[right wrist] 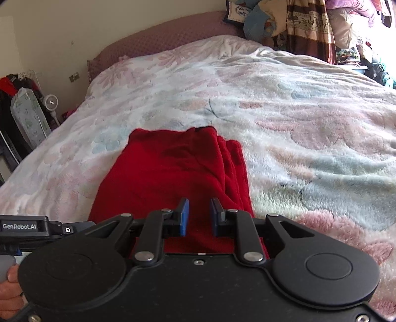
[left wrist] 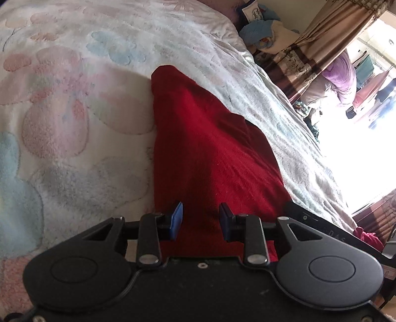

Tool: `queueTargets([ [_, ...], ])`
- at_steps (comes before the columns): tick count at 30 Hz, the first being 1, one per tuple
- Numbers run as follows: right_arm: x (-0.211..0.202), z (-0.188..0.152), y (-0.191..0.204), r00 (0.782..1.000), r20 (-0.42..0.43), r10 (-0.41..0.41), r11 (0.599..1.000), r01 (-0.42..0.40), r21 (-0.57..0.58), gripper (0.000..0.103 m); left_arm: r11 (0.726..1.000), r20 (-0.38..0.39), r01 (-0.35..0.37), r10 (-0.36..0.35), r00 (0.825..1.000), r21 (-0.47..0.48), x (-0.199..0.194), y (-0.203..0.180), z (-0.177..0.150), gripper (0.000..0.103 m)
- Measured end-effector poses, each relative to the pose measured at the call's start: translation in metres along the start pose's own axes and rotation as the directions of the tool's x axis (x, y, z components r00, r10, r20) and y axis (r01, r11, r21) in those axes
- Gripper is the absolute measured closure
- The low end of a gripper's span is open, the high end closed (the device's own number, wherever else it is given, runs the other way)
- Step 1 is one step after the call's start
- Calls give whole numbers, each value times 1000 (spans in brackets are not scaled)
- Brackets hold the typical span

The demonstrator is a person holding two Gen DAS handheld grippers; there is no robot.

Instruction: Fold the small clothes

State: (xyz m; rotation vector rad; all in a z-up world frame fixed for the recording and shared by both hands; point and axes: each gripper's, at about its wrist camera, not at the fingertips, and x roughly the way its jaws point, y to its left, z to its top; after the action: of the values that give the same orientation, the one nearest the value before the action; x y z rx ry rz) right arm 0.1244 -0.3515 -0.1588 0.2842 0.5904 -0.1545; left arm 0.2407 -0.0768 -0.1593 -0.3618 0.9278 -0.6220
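A red knitted garment (left wrist: 203, 138) lies folded on a fluffy floral blanket (left wrist: 74, 111) that covers a bed. My left gripper (left wrist: 201, 220) hovers over its near end, blue pads apart, with only the flat cloth showing beneath the gap. In the right wrist view the same garment (right wrist: 173, 168) shows stacked fold edges along its right side. My right gripper (right wrist: 200, 216) sits over the near edge, its pads a narrow gap apart and pinching nothing I can see. The other gripper's body (right wrist: 22, 226) and a hand (right wrist: 10, 292) show at the left edge.
The blanket (right wrist: 309, 123) spreads wide around the garment. A padded headboard (right wrist: 160, 37) and pillows (right wrist: 257, 22) stand at the far end. A fan (right wrist: 50, 102) and hanging clothes (right wrist: 10, 86) stand left of the bed. Brown curtains (left wrist: 309, 49) frame a bright window (left wrist: 358, 148).
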Motion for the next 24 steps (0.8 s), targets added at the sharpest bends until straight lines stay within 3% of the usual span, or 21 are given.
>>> queueTargets([
  [12, 10, -5, -4, 999, -33, -11, 1000, 11, -10, 86, 1000, -15, -4, 4, 1000, -10, 8, 1, 5, 72],
  [19, 1, 18, 8, 1000, 27, 15, 999, -14, -34, 86, 998, 65, 44, -40, 997, -50, -2, -2, 35, 72],
  [24, 16, 31, 15, 999, 32, 30, 999, -29, -41, 86, 998, 52, 29, -26, 998, -57, 14, 2, 46, 72],
])
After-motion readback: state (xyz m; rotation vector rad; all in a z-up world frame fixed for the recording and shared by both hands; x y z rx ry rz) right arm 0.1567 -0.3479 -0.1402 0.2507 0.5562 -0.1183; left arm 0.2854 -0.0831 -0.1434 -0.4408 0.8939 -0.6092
